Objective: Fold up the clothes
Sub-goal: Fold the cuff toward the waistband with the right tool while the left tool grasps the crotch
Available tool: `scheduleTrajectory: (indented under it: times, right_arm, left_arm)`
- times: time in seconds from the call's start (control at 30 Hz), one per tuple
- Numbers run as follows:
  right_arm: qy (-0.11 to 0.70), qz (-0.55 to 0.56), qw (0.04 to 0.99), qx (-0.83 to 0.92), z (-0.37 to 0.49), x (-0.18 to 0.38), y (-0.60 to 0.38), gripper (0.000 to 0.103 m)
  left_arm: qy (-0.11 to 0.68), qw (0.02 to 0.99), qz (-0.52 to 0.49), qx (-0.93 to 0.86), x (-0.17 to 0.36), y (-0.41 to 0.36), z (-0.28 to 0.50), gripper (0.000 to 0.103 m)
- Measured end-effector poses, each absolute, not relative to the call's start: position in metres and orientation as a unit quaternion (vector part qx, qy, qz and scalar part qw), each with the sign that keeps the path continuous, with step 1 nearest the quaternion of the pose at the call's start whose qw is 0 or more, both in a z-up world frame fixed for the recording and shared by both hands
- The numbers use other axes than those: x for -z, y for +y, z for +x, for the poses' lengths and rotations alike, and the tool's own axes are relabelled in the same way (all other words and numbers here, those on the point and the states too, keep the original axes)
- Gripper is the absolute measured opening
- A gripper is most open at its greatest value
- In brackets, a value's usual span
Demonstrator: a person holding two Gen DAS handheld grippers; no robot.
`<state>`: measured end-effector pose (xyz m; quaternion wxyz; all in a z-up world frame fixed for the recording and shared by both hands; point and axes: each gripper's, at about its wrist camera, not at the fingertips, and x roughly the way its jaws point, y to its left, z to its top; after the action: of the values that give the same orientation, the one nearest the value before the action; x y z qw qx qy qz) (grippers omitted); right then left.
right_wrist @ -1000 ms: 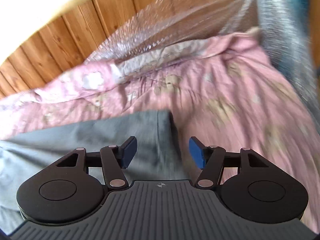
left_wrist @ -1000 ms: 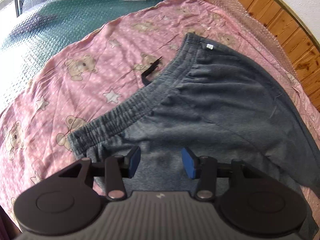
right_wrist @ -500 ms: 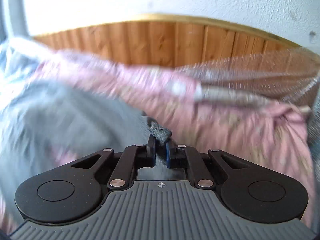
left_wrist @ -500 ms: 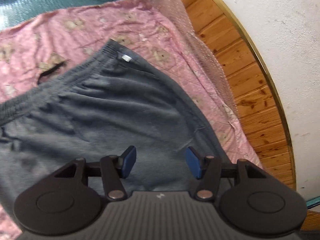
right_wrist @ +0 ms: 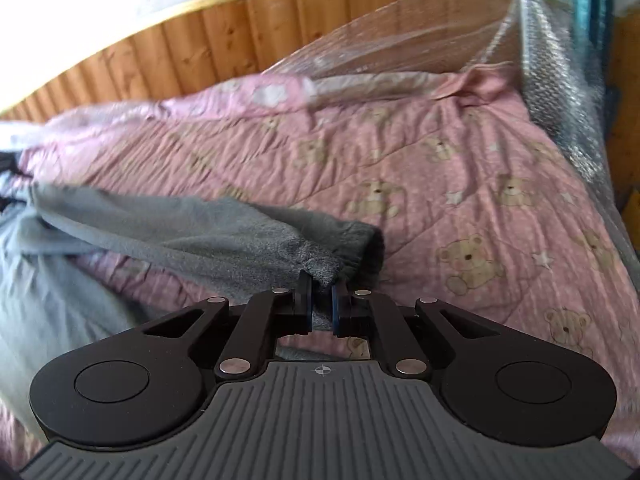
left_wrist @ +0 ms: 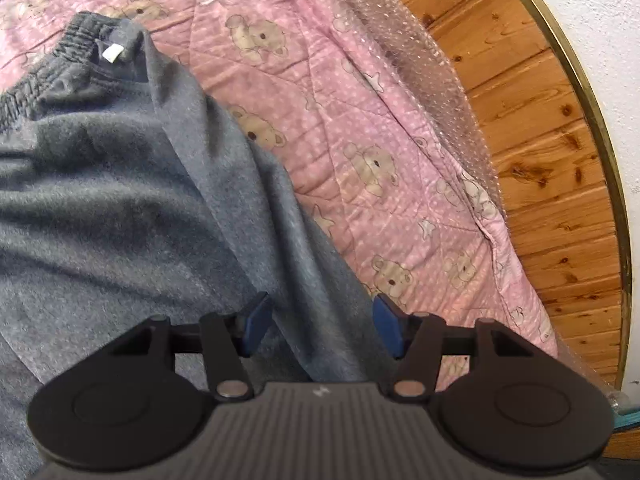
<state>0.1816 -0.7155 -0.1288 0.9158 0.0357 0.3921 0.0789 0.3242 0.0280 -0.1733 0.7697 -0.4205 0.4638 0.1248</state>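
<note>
Grey sweatpants (left_wrist: 120, 200) lie on a pink bear-print quilt (left_wrist: 380, 128). In the left wrist view the elastic waistband with a white label (left_wrist: 111, 53) is at the upper left. My left gripper (left_wrist: 320, 324) hovers over the pants' right edge, its jaws opening, with cloth below them and no pad pressing on it. In the right wrist view my right gripper (right_wrist: 320, 300) is shut on the cuffed end of a pant leg (right_wrist: 336, 248), which is lifted off the quilt and stretches away to the left.
Bubble wrap (right_wrist: 560, 80) covers the bed's far edge and corner. A wooden panelled wall (left_wrist: 552, 168) runs close along the quilt's side. Open pink quilt (right_wrist: 480, 200) spreads to the right of the held cuff.
My left gripper has swept from the waistband side across to the pants' right edge, and its jaws stand wider. My right gripper has shut on the leg cuff and lifted it.
</note>
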Motion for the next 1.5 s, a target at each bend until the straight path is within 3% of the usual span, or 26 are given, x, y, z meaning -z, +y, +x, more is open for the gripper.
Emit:
scheduleTrajectory:
  times: [0.33,0.4,0.43,0.47,0.6,0.7,0.77,0.97,1.1,1.2,1.33,1.43,1.5]
  right_arm:
    - [0.406,0.048,0.91,-0.072,0.193,0.131,-0.72,0.006]
    - [0.4,0.059,0.912,-0.065,0.198,0.128,-0.722,0.006]
    - [0.398,0.064,0.913,-0.062,0.201,0.127,-0.724,0.006]
    - [0.396,0.069,0.914,-0.059,0.204,0.126,-0.724,0.006]
    - [0.354,0.061,0.932,-0.048,0.222,0.101,-0.719,0.004]
    - [0.3,0.06,0.951,-0.041,0.207,0.061,-0.72,0.004]
    - [0.303,0.056,0.951,-0.028,0.183,0.052,-0.728,0.004]
    - [0.431,0.065,0.9,-0.007,0.111,0.12,-0.73,0.004]
    - [0.464,0.031,0.885,-0.002,0.101,0.157,-0.708,0.004]
    - [0.433,-0.001,0.901,-0.001,0.109,0.139,-0.704,0.004]
    - [0.374,-0.058,0.925,0.013,0.1,0.073,-0.696,0.004]
    - [0.388,-0.114,0.914,0.024,0.085,0.069,-0.691,0.004]
    - [0.426,-0.124,0.895,0.043,0.081,0.097,-0.697,0.004]
  left_arm:
    - [0.504,0.743,-0.422,-0.128,0.198,0.033,0.363,0.057]
    - [0.507,0.741,-0.419,-0.134,0.202,0.031,0.361,0.046]
    - [0.506,0.743,-0.416,-0.132,0.203,0.03,0.36,0.017]
    - [0.502,0.748,-0.415,-0.128,0.202,0.031,0.36,0.005]
    - [0.435,0.794,-0.419,-0.073,0.148,0.024,0.34,0.004]
    - [0.412,0.817,-0.402,-0.018,0.09,0.014,0.27,0.004]
    - [0.439,0.81,-0.389,-0.018,0.076,0.013,0.208,0.004]
    - [0.502,0.752,-0.417,-0.098,0.14,0.033,0.078,0.004]
    - [0.49,0.762,-0.415,-0.081,0.157,0.04,0.084,0.004]
    - [0.452,0.793,-0.408,-0.018,0.127,0.043,0.111,0.004]
    - [0.404,0.822,-0.399,0.054,0.081,0.049,0.109,0.004]
    - [0.44,0.803,-0.396,0.076,0.102,0.041,0.085,0.004]
    - [0.478,0.784,-0.391,0.063,0.136,0.031,0.072,0.004]
